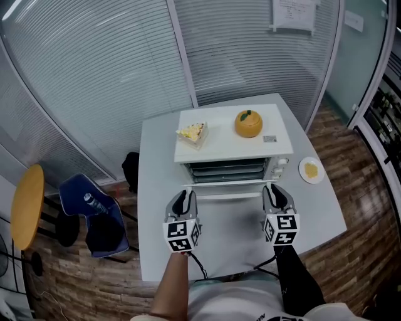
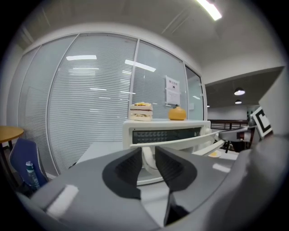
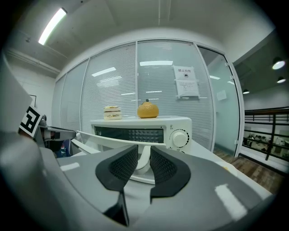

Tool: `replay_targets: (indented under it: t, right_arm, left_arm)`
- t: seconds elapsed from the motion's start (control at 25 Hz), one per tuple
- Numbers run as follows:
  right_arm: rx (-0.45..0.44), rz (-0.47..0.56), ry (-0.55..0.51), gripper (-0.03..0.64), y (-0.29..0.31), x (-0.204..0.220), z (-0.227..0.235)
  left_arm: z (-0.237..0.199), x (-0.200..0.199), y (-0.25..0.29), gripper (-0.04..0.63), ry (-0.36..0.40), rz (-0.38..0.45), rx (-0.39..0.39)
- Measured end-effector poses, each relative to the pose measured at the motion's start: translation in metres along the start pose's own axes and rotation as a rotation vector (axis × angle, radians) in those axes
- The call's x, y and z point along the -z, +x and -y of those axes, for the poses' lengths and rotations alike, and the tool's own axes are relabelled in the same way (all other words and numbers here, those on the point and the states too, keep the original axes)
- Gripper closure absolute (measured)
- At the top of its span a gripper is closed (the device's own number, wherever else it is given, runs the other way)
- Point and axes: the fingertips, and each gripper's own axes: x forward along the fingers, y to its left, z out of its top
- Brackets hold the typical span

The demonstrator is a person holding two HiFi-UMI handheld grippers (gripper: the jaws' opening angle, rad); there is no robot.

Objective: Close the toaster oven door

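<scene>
**white door, held at both ends**

white toaster oven [image 1: 232, 147] sits mid-table [image 1: 160, 188], its door [image 1: 225, 186] tipped partway open toward us. the left gripper [image 1: 183, 195] is clamped on the handle [image 1: 229, 196] at its left post [image 2: 148, 159], and the right gripper [image 1: 274, 191] on the right post [image 3: 143, 158]. we judge this two-ended hold keeps the door from twisting as it swings up. a cake slice [image 1: 193, 132] and an orange [image 1: 248, 123] rest on top, a plate [image 1: 311, 170] just beside. a gentle close should spare them.

Office room: curved glass partition walls [image 1: 94, 81] with closed blinds, paper notice [image 1: 293, 14] on glass, ceiling strip light [image 3: 52, 25], wood-look floor [image 1: 351, 163], white table [image 1: 156, 188], blue chair [image 1: 94, 216].
</scene>
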Motion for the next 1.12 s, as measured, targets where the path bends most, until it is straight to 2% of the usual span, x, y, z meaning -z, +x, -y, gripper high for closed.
replay_targets:
  t: [0.16, 0.52, 1.12]
  right_arm:
    - [0.04, 0.007, 0.007, 0.534, 0.006, -0.006, 0.003]
    - [0.084, 0.022, 0.016, 0.537, 0.024, -0.022, 0.008]
    - [0.105, 0.038, -0.008, 0.543, 0.062, -0.044, 0.018]
  left_arm:
    - [0.002, -0.006, 0.005, 0.443, 0.059, 0.008, 0.022]
    - [-0.001, -0.022, 0.024, 0.453, 0.059, 0.038, 0.049]
    - [-0.007, -0.045, 0.065, 0.457, 0.056, 0.041, 0.078]
